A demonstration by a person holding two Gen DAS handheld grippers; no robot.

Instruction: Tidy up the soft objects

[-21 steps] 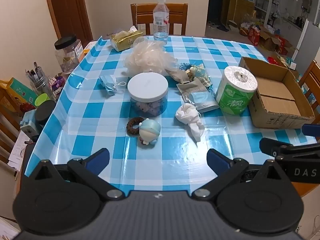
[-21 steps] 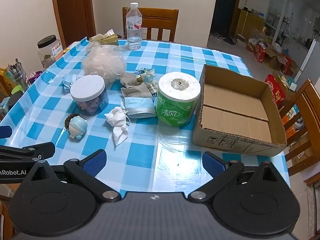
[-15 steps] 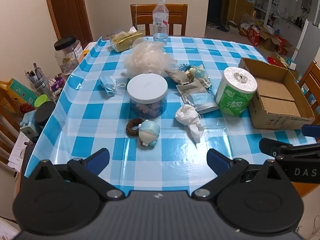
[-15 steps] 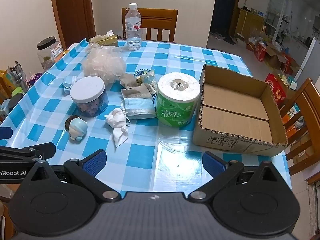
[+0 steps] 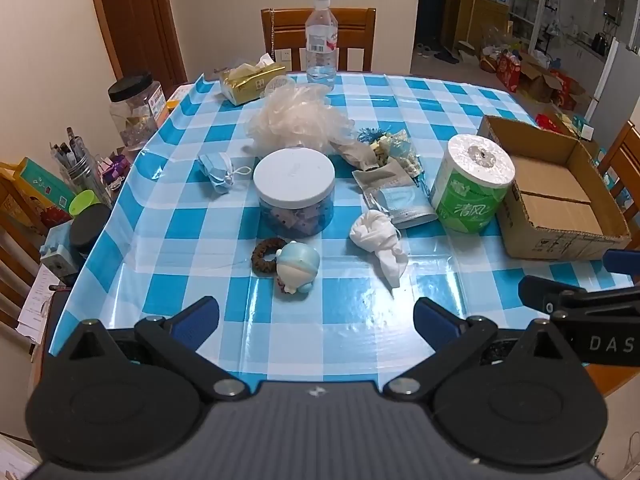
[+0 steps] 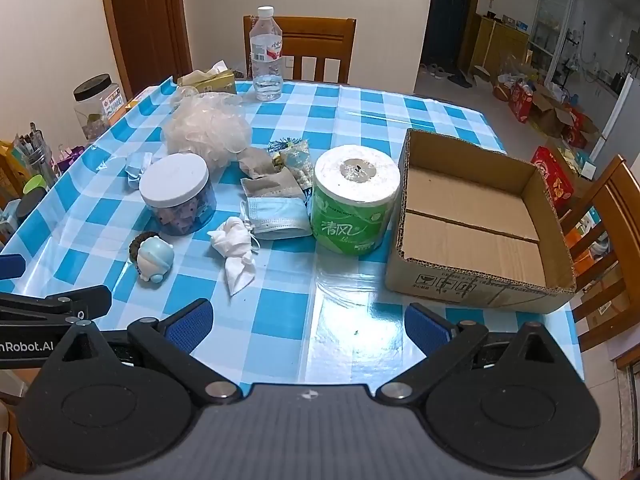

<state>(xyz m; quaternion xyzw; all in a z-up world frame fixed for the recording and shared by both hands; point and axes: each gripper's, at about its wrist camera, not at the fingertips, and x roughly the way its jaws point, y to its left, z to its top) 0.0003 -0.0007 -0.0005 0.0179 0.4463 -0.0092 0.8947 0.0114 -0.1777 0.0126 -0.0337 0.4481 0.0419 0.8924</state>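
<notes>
Soft things lie on the blue checked table: a cream bath pouf (image 5: 298, 122) (image 6: 208, 132), a crumpled white mask (image 5: 378, 240) (image 6: 236, 246), a flat blue mask (image 5: 406, 204) (image 6: 278, 214), a balled blue mask (image 5: 216, 170), a green toilet roll (image 5: 472, 184) (image 6: 354, 198) and a small blue plush figure (image 5: 298, 266) (image 6: 154, 258). An empty cardboard box (image 5: 560, 196) (image 6: 476, 224) stands at the right. My left gripper (image 5: 316, 316) and right gripper (image 6: 308, 322) are both open and empty above the near table edge.
A clear jar with a white lid (image 5: 294, 192) stands mid-table, a brown hair tie (image 5: 264, 256) beside the plush. A water bottle (image 5: 321, 40) and tissue pack (image 5: 250, 80) stand at the far edge. Chairs stand behind and at the right.
Both grippers have drifted very slightly; the table scene is unchanged and nothing was taken hold of.
</notes>
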